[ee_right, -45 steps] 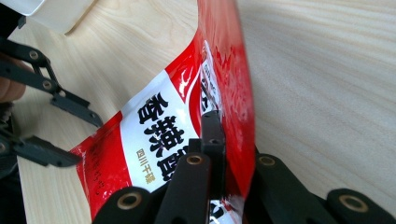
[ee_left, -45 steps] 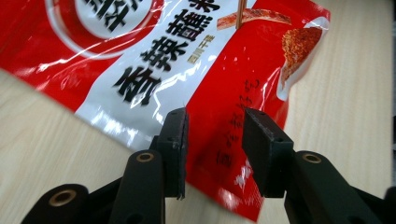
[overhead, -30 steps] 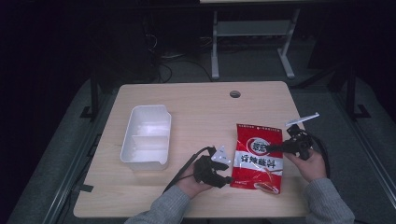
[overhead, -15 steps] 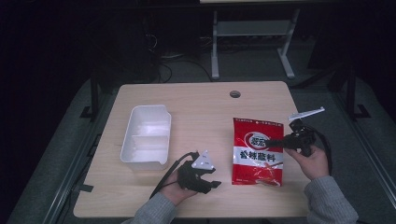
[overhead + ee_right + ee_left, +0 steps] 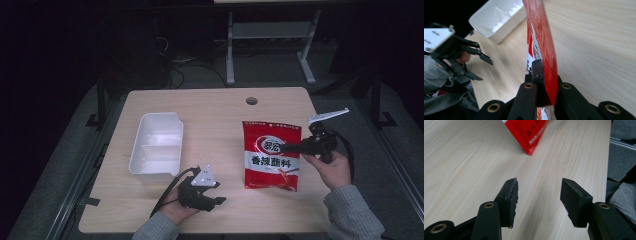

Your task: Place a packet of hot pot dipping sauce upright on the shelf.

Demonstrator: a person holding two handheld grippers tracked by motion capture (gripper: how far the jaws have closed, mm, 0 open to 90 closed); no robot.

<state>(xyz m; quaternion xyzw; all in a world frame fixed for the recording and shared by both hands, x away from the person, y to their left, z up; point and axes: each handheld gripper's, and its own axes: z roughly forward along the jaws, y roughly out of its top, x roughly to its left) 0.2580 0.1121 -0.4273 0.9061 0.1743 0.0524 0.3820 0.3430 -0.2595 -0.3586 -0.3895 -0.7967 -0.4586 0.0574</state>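
Observation:
A red seasoning pouch [image 5: 271,154] with white print lies on the right half of the wooden table [image 5: 215,115]. My right gripper [image 5: 288,147] comes in from the right and is shut on the pouch's right edge. In the right gripper view the pouch [image 5: 541,45] runs edge-on up from between the closed jaws of the right gripper [image 5: 546,72]. My left gripper [image 5: 217,200] sits near the table's front edge, left of the pouch and apart from it. In the left gripper view the left gripper [image 5: 539,195] is open over bare wood, with a pouch corner [image 5: 529,132] ahead.
A white two-compartment tray [image 5: 156,145] stands on the left of the table, just behind the left gripper. A round cable hole [image 5: 251,101] lies near the far edge. The table's right edge and a grey sleeve [image 5: 624,195] are close to the left gripper's jaws.
The left gripper has drawn back to the left, away from the pouch's lower corner. The right gripper has kept its hold, and the pouch has turned from tilted to nearly square with the table.

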